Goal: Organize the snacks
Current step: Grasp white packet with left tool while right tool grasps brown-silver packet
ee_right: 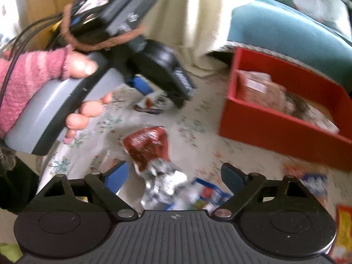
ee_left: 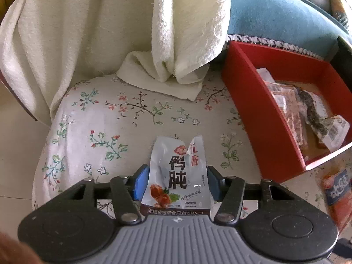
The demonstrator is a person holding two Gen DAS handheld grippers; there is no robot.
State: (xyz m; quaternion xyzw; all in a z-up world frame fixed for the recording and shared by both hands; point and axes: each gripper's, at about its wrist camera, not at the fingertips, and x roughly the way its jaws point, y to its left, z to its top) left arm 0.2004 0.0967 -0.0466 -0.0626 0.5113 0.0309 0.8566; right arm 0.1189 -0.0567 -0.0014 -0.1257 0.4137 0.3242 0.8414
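My left gripper point(ee_left: 175, 181) has its blue pads against both sides of a white snack packet with black Chinese lettering point(ee_left: 176, 173), shut on it over the floral cushion point(ee_left: 110, 132). The same gripper point(ee_right: 154, 90) shows in the right wrist view with the packet point(ee_right: 151, 102) low over the cushion. A red box point(ee_left: 259, 118) holding several snack packets stands to the right; it also shows in the right wrist view point(ee_right: 275, 129). My right gripper point(ee_right: 175, 177) is open above a red packet point(ee_right: 147, 145) and a crumpled silver wrapper point(ee_right: 162, 180).
A cream towel point(ee_left: 176, 44) hangs over the seat back. A blue cushion point(ee_left: 275, 15) lies behind the red box. An orange and blue packet point(ee_left: 336, 189) lies at the right edge. Blue packets point(ee_right: 211, 193) and a yellow one point(ee_right: 343, 226) lie near the right gripper.
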